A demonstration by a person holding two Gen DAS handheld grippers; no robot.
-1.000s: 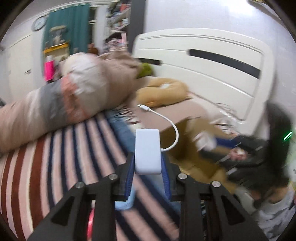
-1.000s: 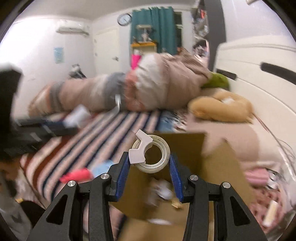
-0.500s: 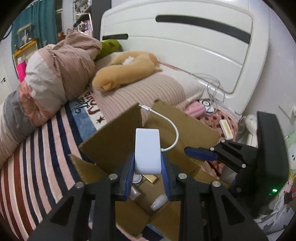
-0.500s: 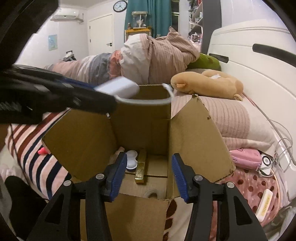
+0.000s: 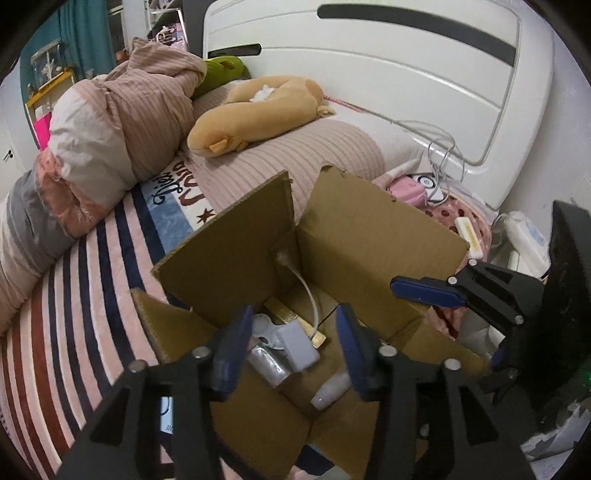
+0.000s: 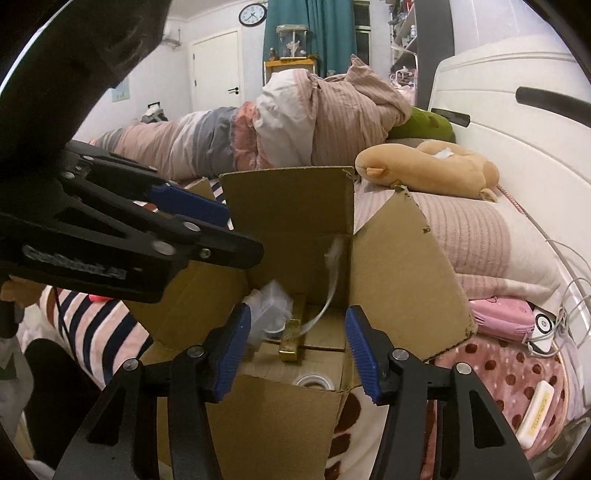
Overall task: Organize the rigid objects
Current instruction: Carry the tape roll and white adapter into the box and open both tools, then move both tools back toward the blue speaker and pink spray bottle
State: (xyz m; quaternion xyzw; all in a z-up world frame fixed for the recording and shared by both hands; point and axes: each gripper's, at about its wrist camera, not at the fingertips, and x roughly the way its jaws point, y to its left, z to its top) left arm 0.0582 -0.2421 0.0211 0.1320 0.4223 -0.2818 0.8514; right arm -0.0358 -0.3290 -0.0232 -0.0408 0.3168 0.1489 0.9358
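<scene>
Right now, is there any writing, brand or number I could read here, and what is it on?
Nothing here reads clearly enough to quote.
Striped blanket: printed lettering, upside down, illegible.
Left tongs: raised lettering on the body, blurred.
Cream bar: label too small.
Wall clock: numerals too small.

A striped bed [image 5: 74,295] holds an open cardboard box [image 5: 369,236], a rolled-up blanket [image 5: 110,122], a tan plush toy [image 5: 255,110] and a pink pouch [image 6: 502,317].

Left tongs [image 5: 291,347] agape, charger [image 5: 297,345] seemingly inside box [image 5: 369,236]
</scene>
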